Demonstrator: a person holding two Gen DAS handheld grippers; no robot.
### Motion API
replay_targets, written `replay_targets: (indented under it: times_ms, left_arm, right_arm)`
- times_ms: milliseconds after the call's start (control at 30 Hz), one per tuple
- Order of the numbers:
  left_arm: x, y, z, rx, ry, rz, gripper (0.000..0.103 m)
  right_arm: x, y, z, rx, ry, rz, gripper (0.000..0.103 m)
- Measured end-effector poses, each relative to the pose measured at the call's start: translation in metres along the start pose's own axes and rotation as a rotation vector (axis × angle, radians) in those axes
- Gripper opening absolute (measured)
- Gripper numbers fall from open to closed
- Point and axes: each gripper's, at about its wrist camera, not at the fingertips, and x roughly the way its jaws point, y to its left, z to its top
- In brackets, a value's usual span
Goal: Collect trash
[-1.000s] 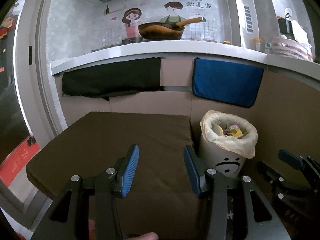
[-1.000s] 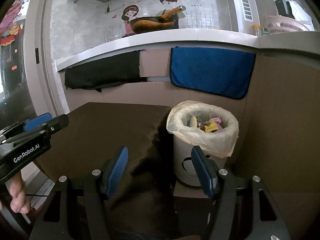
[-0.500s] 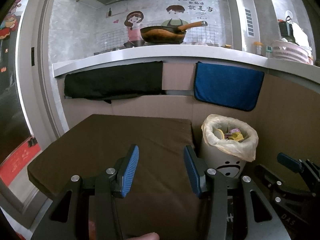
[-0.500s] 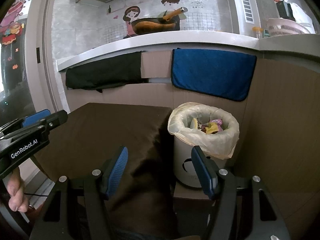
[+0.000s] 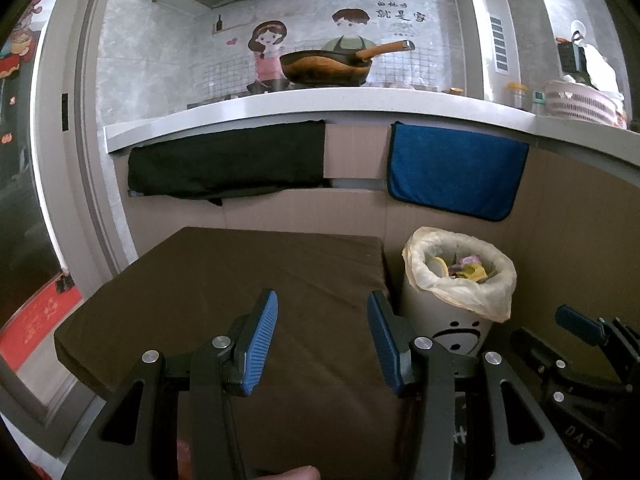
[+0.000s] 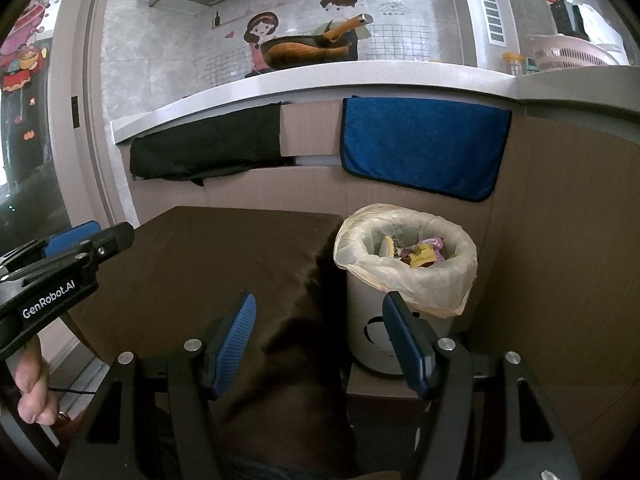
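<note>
The trash (image 6: 420,254), yellow and pink scraps, lies inside the bag-lined white bin (image 6: 376,336), which stands on the floor just beside the right edge of the brown table (image 5: 224,280). The left gripper (image 5: 322,336) hovers over the table, its 2 blue-padded fingers apart and holding nothing. The right gripper (image 6: 320,340) hangs near the bin, fingers likewise spread and bare. Behind, a black cloth (image 5: 228,160) and a blue towel (image 6: 424,148) hang under the counter (image 5: 320,106), where a wok (image 5: 324,66) sits.
</note>
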Motion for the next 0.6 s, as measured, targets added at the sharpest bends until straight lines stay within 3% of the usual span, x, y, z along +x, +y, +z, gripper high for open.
replay_targets:
  times_ms: [600]
  left_arm:
    - [-0.0006,-0.0065,-0.0001,0.002,0.003,0.0,0.048]
  right_arm:
    - [-0.0002,-0.0012,-0.0003,0.006,0.001,-0.002,0.063]
